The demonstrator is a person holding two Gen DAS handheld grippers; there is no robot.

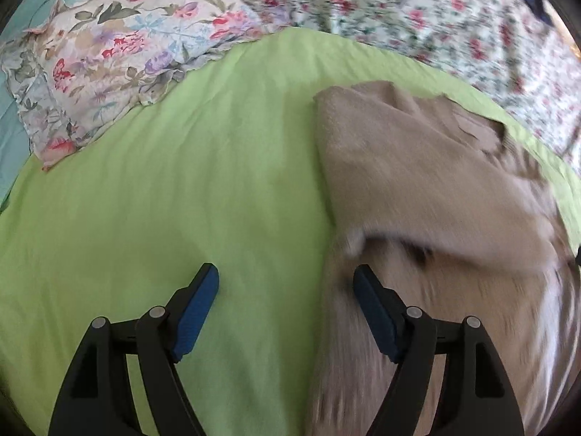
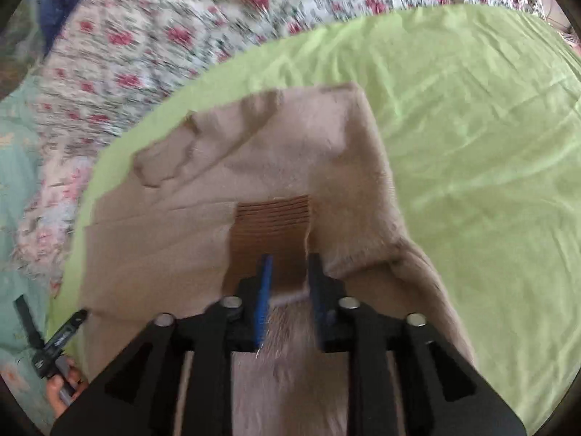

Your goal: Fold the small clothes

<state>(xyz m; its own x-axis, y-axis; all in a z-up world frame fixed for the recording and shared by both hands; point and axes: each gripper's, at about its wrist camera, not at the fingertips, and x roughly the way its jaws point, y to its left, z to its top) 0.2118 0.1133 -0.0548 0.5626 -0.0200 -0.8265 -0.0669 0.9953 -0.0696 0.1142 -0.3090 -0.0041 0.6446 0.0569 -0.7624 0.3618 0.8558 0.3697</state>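
A beige knit garment lies partly folded on a lime green sheet; its near part is blurred. My left gripper is open and empty, its right finger over the garment's left edge, its left finger over bare sheet. In the right wrist view the garment shows a brown ribbed cuff. My right gripper is narrowly open, with the cuff fabric between its fingers; whether it grips the cuff is unclear.
A floral pillow lies at the far left on a teal cover. A rose-print quilt runs along the far edge of the green sheet. The other hand and gripper show at lower left.
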